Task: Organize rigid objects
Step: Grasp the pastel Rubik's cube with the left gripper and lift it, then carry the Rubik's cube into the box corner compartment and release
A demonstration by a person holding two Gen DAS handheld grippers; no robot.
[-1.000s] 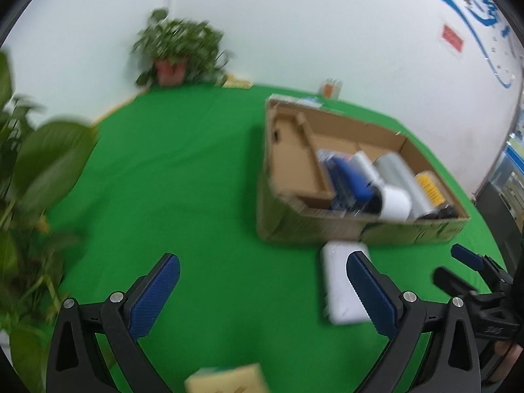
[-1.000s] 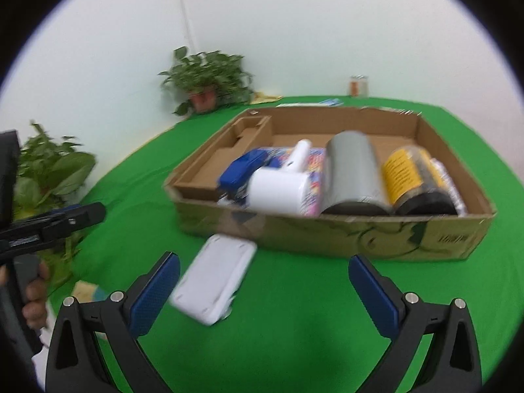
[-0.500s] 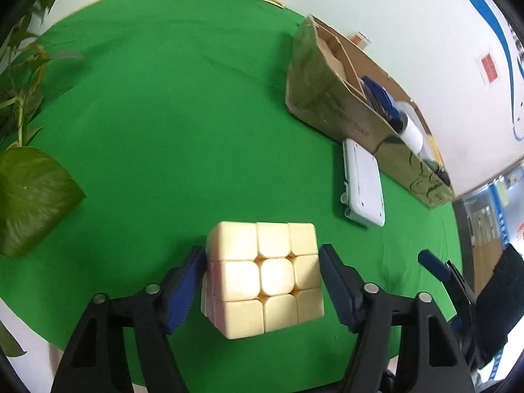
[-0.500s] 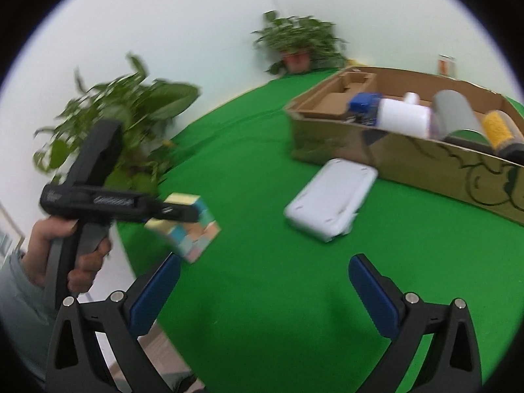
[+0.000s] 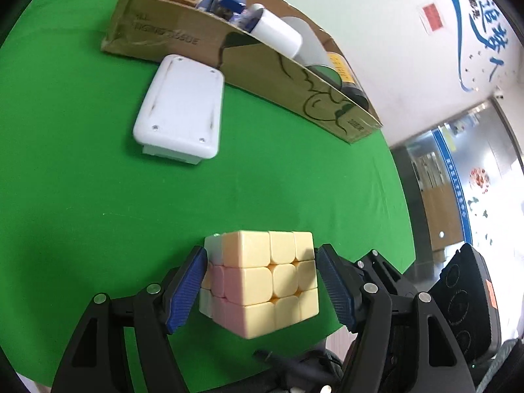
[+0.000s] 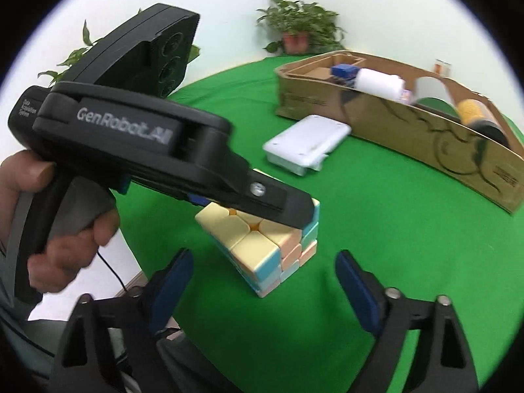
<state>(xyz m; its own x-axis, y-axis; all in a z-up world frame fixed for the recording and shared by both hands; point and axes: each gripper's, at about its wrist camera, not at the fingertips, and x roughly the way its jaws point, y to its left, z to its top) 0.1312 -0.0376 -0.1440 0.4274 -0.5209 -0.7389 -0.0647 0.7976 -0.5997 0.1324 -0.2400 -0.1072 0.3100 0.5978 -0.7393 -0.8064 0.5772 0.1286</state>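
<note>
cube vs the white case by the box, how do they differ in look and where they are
The puzzle cube is blocky with pastel tiles; the white case is flat, plain white with small screws. The cube is held clear of the green cloth between the left gripper's blue fingers; the case lies on the cloth, ungripped, close beside the cardboard box. Both are rigid, and neither is in the box.

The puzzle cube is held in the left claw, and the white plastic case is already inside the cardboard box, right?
Not quite. The left claw does hold the puzzle cube, but the white plastic case is not in the cardboard box. It lies on the green table beside the box's outer wall. The left wrist view shows this.
</note>
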